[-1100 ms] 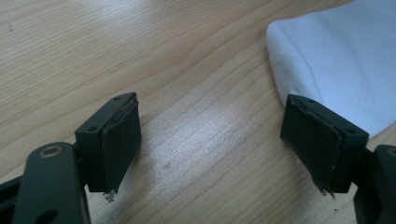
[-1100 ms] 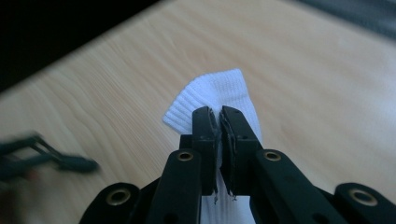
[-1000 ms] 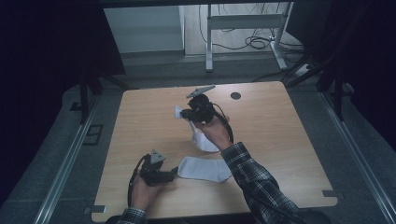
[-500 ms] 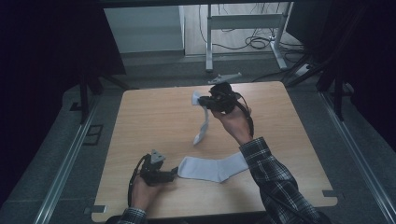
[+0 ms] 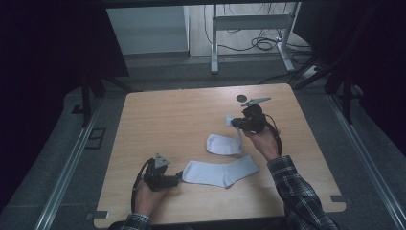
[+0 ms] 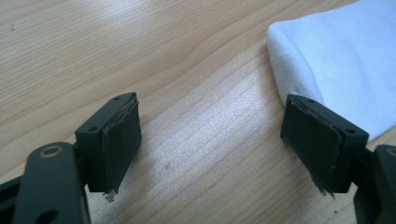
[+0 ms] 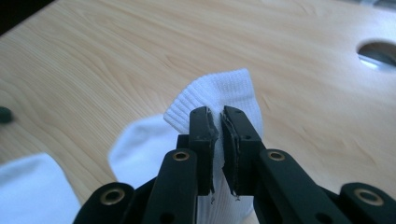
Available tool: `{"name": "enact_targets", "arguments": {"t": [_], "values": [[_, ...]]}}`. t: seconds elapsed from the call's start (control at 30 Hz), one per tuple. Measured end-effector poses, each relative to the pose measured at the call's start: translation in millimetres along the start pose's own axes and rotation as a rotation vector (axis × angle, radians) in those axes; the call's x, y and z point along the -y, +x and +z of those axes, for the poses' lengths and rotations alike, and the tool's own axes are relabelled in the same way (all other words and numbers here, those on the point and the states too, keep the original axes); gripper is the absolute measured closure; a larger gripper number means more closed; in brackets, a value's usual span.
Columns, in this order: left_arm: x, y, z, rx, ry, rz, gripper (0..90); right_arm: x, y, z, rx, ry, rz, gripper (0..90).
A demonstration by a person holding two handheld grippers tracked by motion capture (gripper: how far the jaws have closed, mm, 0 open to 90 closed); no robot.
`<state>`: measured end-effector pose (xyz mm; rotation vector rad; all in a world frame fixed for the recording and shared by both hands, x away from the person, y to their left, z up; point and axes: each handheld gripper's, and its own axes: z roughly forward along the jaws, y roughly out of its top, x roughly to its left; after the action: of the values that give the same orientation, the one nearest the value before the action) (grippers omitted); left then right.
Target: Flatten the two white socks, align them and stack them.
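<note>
A white sock (image 5: 220, 172) lies flat near the wooden table's front edge. My left gripper (image 5: 173, 180) rests on the table just left of its end, open and holding nothing. In the left gripper view the sock's edge (image 6: 336, 60) lies beside the right jaw, and bare wood shows between the jaws of the left gripper (image 6: 215, 149). My right gripper (image 5: 238, 122) is shut on the ribbed cuff of a second white sock (image 5: 221, 143). That sock's foot end rests on the table while the cuff (image 7: 219, 93) is held up in the right gripper (image 7: 218, 149).
A round dark hole (image 5: 241, 98) sits in the table (image 5: 163, 120) near its far edge, behind the right gripper, and it also appears as the hole (image 7: 378, 51) in the right gripper view. The flat sock's tip (image 7: 32, 186) lies close to the held sock. Dark floor surrounds the table.
The right gripper swung the hanging sock to the right, then came down and nearer, so the sock's foot now lies on the table. The left gripper stayed put.
</note>
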<state>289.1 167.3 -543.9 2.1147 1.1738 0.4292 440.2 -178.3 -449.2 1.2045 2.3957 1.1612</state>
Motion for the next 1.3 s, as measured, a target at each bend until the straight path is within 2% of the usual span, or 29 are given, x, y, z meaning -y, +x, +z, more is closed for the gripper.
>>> {"name": "enact_targets", "arguments": {"t": [0.2,0.27,0.37,0.47,0.63,0.87,1.03,1.13,1.3], "values": [[0.0,-0.2,0.1,-0.002,0.0,-0.001,20.2,33.7,-27.6,-5.3,0.019,0.01,0.052,78.3],[-0.1,-0.2,0.2,-0.002,-0.001,-0.002,20.2,44.3,-35.7,-8.3,0.032,0.012,0.066,74.9],[-0.1,-0.2,0.2,-0.002,-0.001,-0.003,20.2,58.6,-47.7,-14.6,0.042,0.012,0.09,68.8],[-0.3,0.0,0.3,-0.003,-0.001,-0.003,20.2,70.3,-59.3,-26.0,0.058,0.009,0.11,67.0],[-0.6,0.4,0.7,-0.003,-0.001,-0.005,20.1,78.8,-71.9,-47.3,0.095,-0.01,0.12,66.7],[-1.2,2.6,1.0,0.001,-0.001,-0.002,20.2,78.1,-77.5,-70.6,0.124,-0.029,0.11,70.7],[-2.0,4.2,1.1,0.0,0.004,-0.003,20.3,89.0,-77.6,-62.2,0.099,0.017,0.132,76.8],[-2.8,5.1,1.3,-0.001,0.009,-0.004,20.4,100.9,-77.1,-50.2,0.091,0.067,0.136,77.3],[-4.5,6.8,2.4,-0.005,0.011,-0.009,20.6,112.5,-74.9,-33.0,0.081,0.114,0.132,76.8]]}}
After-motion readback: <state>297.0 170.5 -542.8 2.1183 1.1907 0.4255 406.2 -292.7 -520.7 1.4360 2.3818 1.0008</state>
